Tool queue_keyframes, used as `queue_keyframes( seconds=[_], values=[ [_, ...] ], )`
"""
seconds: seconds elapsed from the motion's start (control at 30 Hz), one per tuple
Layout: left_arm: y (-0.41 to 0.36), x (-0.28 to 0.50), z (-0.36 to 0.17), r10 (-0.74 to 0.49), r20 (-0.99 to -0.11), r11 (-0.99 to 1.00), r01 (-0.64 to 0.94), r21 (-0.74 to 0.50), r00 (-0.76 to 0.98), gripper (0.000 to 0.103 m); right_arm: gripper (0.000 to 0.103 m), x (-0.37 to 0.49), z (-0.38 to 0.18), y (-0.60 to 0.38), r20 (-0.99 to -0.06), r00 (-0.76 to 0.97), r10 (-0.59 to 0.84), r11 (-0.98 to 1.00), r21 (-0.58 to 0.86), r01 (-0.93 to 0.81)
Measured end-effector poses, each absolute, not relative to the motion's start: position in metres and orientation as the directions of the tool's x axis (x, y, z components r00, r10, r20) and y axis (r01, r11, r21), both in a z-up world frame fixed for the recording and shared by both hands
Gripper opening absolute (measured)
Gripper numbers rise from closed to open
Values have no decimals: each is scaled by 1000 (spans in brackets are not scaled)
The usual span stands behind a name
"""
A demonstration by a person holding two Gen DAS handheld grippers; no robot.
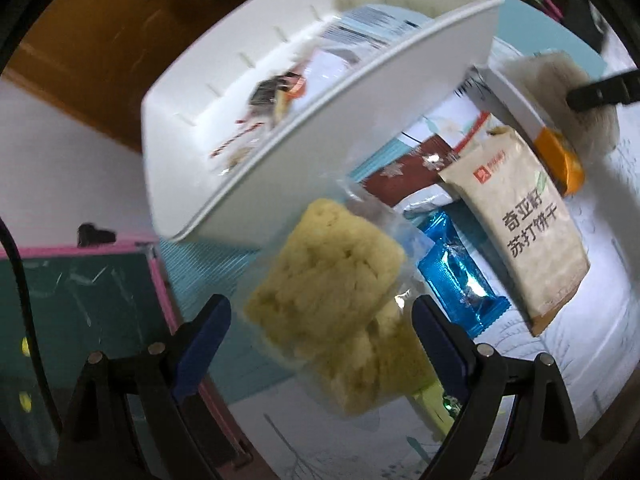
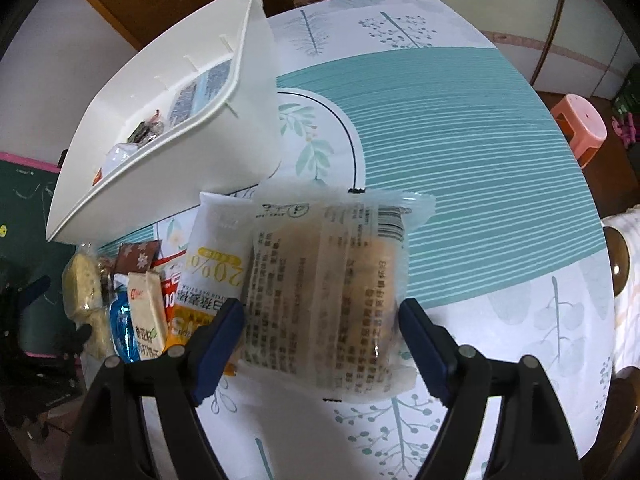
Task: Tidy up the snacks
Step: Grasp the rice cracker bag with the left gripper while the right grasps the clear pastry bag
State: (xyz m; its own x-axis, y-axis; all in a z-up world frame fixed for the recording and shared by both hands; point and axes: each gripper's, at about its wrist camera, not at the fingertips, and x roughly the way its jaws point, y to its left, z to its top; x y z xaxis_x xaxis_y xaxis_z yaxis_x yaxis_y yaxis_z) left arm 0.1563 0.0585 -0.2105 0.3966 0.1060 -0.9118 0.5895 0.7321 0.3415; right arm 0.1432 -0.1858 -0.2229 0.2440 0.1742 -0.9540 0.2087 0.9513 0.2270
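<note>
Though blurred — crumbly yellow cake pack (image 1: 324, 280), clear-wrapped, seemingly between spread left jaws.

A: We see a plain white bin (image 2: 168, 120) and a white tablecloth (image 2: 460, 128) with a teal striped band and pale green-grey leaf and tree prints.

B: Agreed. We also get a clear pack of yellow crumbly cake (image 1: 332, 292), a shiny blue wrapper (image 1: 460, 276), and a beige packet (image 1: 520, 232) with dark characters and a small red logo.

A: We note a translucent pack (image 2: 328, 292), brownish inside, with black print and a barcode. Pads (image 2: 220, 340) are dark blue on black frames.

B: Pink stool (image 2: 580, 124) at right.
</note>
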Motion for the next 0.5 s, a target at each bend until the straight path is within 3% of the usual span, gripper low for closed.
queue_keyframes(
  seconds=[0.43, 0.5],
  values=[
    [81, 214, -226, -6, -975, 819, 560, 122, 222, 92, 83, 152, -232, -187, -960, 245, 135, 949, 196, 245],
    [85, 219, -229, -9, -977, 831, 544, 111, 213, 85, 80, 152, -231, -185, -960, 253, 124, 955, 184, 232]
  ],
)
